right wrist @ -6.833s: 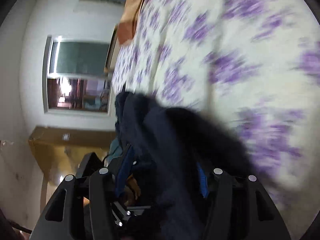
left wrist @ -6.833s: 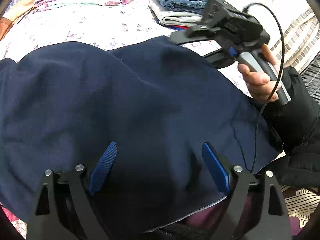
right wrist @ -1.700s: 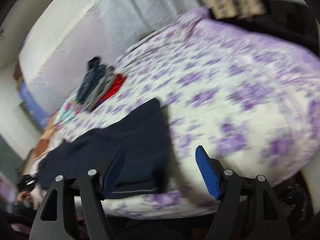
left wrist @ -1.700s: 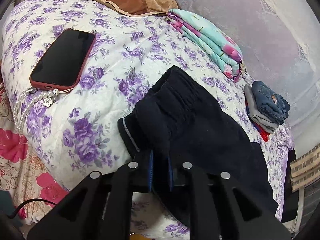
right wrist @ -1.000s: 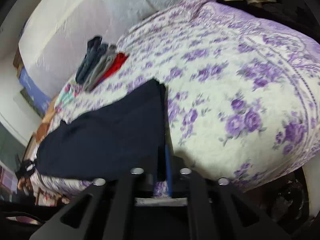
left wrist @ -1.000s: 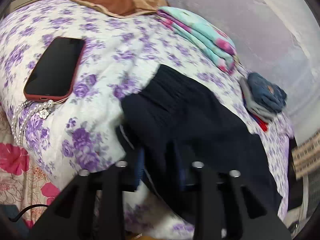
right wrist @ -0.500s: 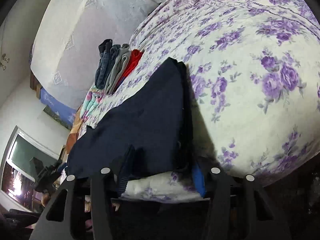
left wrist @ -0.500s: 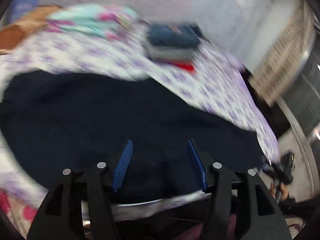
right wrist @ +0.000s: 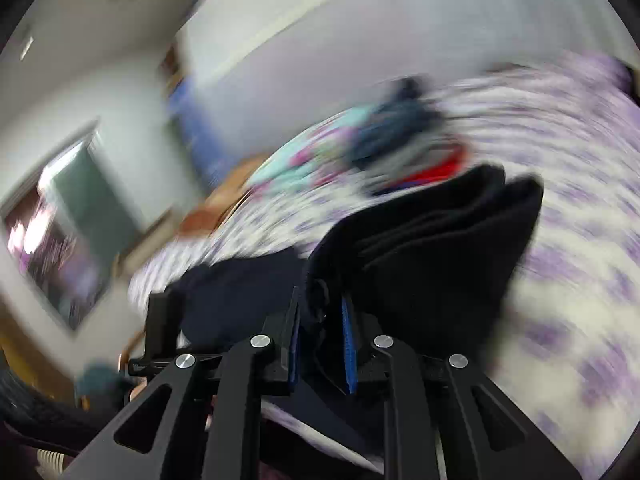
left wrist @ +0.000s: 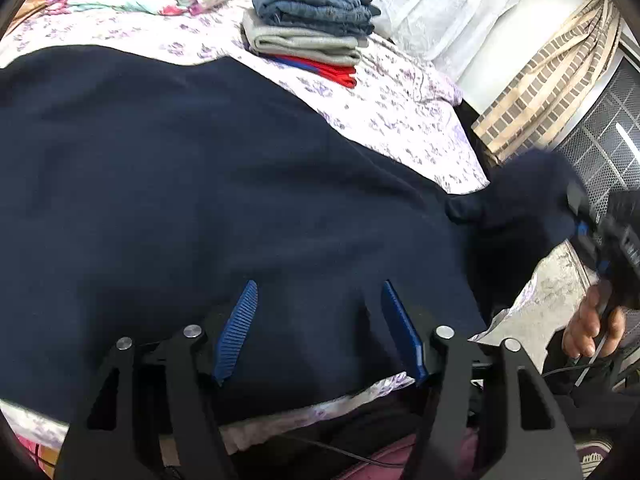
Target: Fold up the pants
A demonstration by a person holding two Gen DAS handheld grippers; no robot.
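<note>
The pants (left wrist: 208,184) lie across the bed (left wrist: 400,120), near the clothes stack (left wrist: 312,28). The right gripper (right wrist: 320,320), just closed, pinches their lifted end; the left gripper (left wrist: 316,324), just opened, hovers over the middle, holding nothing. The fold looks only started, most remaining. No containers in view

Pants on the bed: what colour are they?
Dark navy, plain, with no pattern: the pants show best in the left wrist view.
</note>
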